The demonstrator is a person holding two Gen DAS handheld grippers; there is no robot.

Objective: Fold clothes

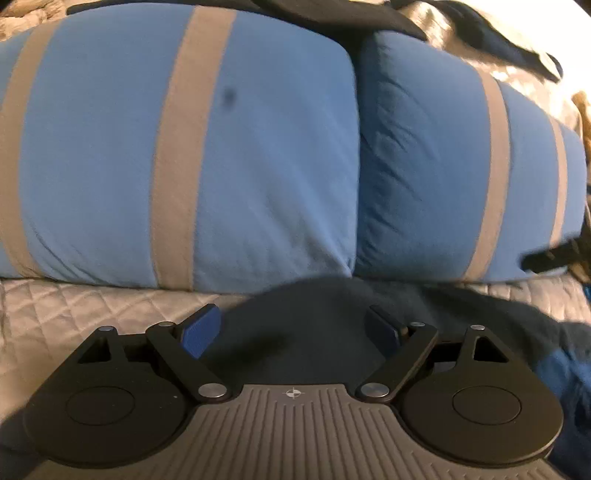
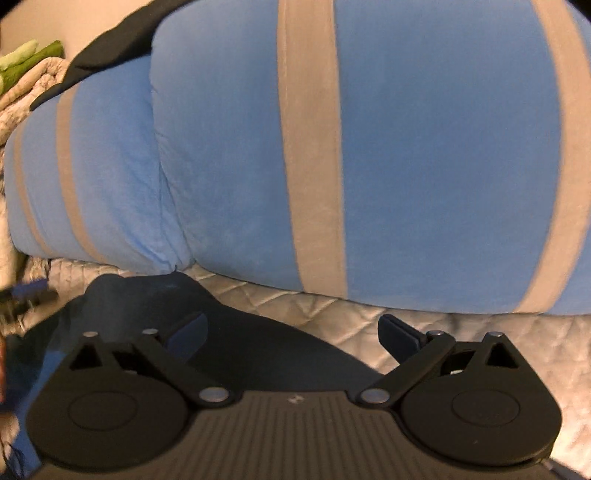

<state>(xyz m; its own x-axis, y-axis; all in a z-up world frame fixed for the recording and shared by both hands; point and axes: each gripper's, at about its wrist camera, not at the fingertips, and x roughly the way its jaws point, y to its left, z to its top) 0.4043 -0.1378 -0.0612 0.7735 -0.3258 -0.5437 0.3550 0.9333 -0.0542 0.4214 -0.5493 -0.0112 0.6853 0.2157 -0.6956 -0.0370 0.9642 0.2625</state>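
A dark navy garment (image 1: 332, 306) lies on the quilted bedspread in front of the pillows. In the left wrist view my left gripper (image 1: 293, 332) is open, its blue fingers (image 1: 201, 334) spread just above the garment's near part, holding nothing. In the right wrist view the same garment (image 2: 177, 306) lies at lower left. My right gripper (image 2: 293, 338) is open and empty, its left finger (image 2: 186, 336) over the cloth and its right finger over the bare bedspread. The other gripper shows blurred at the left edge (image 2: 26, 291).
Two large blue pillows with grey stripes (image 1: 177, 147) (image 2: 406, 147) stand side by side close ahead. A grey quilted bedspread (image 1: 74, 306) (image 2: 480, 332) covers the bed. Dark clothes (image 1: 332, 14) lie on top behind the pillows. A beige blanket and green item (image 2: 22, 62) sit far left.
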